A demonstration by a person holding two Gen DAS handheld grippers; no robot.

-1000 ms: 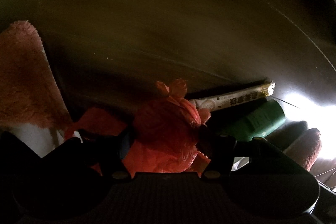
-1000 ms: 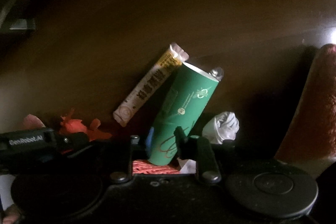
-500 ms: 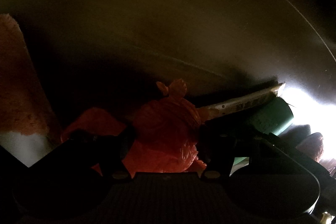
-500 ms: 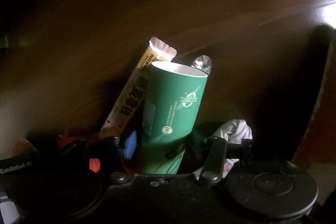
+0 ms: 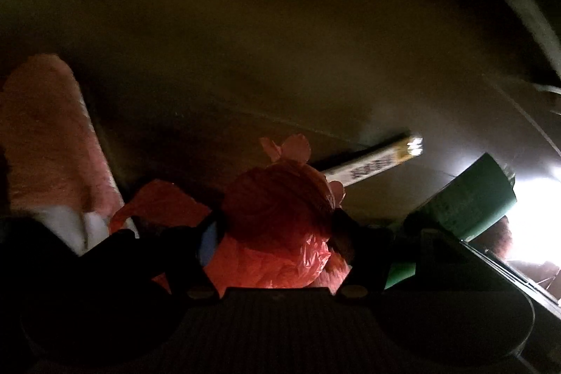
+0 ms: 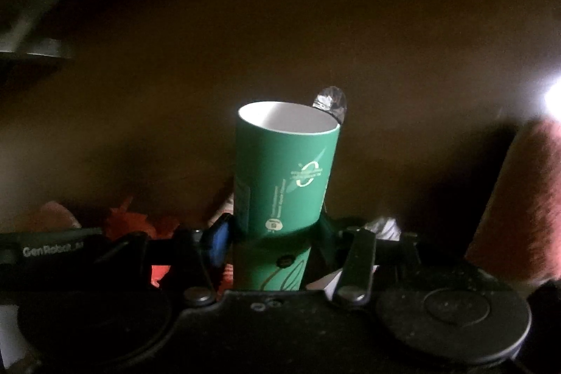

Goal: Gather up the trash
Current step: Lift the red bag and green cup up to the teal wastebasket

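Observation:
My left gripper point(image 5: 277, 230) is shut on a crumpled red plastic bag point(image 5: 280, 198), which bulges out between the fingers. In the right wrist view my right gripper point(image 6: 277, 230) is shut on the lower part of a green paper cup point(image 6: 287, 163). The cup stands nearly upright in the jaws, with its white open mouth facing away. A bit of silver foil point(image 6: 331, 102) shows behind its rim. The same green cup point(image 5: 470, 198) appears at the right of the left wrist view. A yellow and white stick sachet point(image 5: 371, 169) lies on the dark floor beyond the bag.
The scene is dim, over a dark brown floor point(image 6: 245, 41). A pink fuzzy slipper point(image 5: 45, 142) lies left of the left gripper, and a second one point(image 6: 519, 198) right of the right gripper. Crumpled white paper point(image 6: 384, 226) sits beside the right fingers. Bright glare point(image 5: 536, 212) fills the right side.
Both grippers have risen off the floor with their loads. The green cup went from leaning over to nearly upright in the right jaws, and the sachet stayed on the floor.

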